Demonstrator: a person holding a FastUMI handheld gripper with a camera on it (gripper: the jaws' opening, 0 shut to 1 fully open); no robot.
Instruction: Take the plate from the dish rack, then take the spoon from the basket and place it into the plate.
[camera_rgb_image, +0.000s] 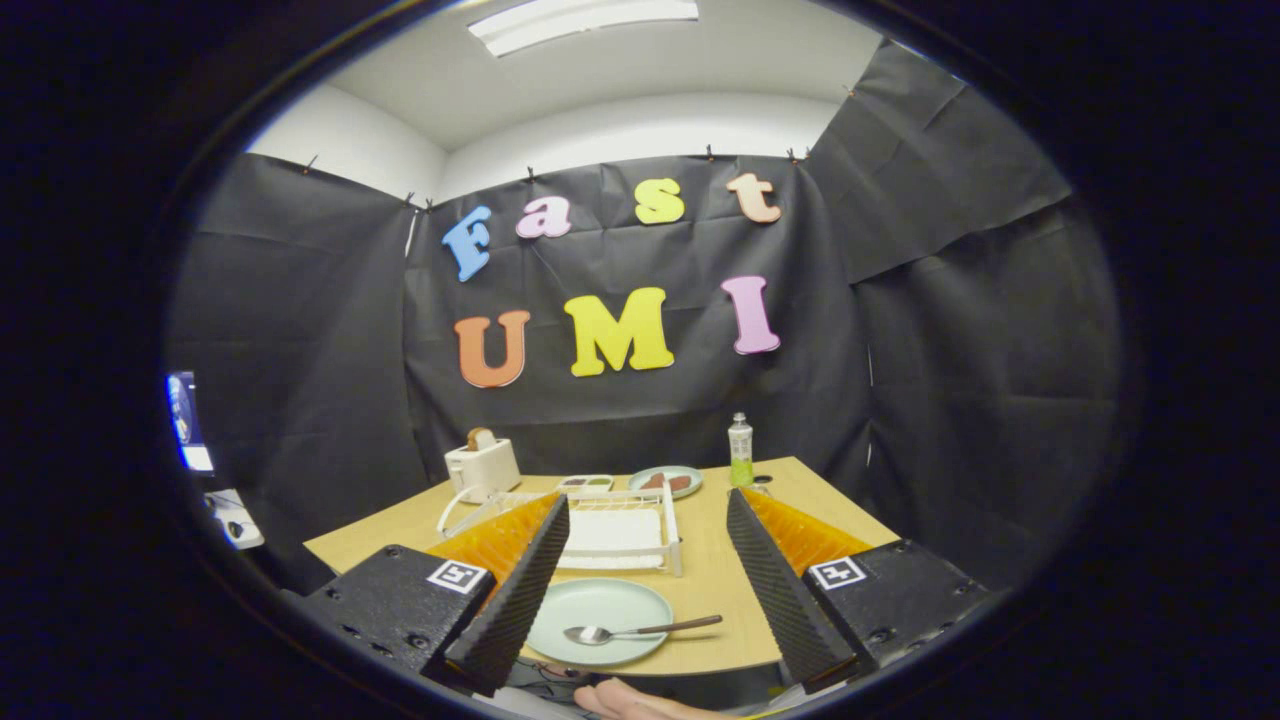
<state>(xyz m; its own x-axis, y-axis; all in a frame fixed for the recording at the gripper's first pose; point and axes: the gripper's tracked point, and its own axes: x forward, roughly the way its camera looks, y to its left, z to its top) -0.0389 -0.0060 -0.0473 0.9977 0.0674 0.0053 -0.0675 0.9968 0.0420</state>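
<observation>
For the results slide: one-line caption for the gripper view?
Open gripper above the table; spoon rests on the plate between the fingers, dish rack beyond.

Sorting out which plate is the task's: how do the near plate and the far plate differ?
The near plate lies between the open claw's fingers and holds a spoon. The far plate sits beyond the dish rack, looks smaller and carries something brownish. Both are round, pale green and flat on the table.

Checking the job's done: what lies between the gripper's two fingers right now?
The plate with the spoon on it, seen in the gripper view; the gripper is open.
</observation>
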